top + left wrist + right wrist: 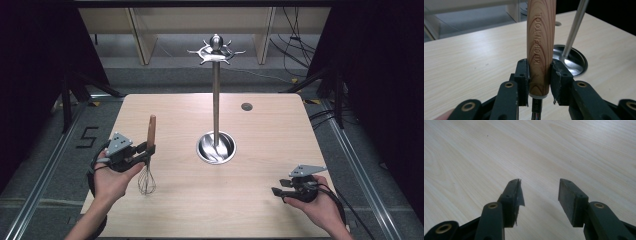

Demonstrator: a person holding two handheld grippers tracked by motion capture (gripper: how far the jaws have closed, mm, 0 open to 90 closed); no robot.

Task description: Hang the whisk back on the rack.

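While the left gripper (148, 148) clamps the upright whisk (148, 160) by its handle, the right gripper (278, 192) rests level, jaws apart, empty.

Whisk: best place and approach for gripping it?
Grip the whisk on its straight wooden handle, just above the metal collar, from the side with jaws level. The handle stands upright and the wire head hangs below. The left claw holds it there now.

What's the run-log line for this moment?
left tongs: shut on whisk, handle up | right tongs: open, empty | utensil stand: hooks empty
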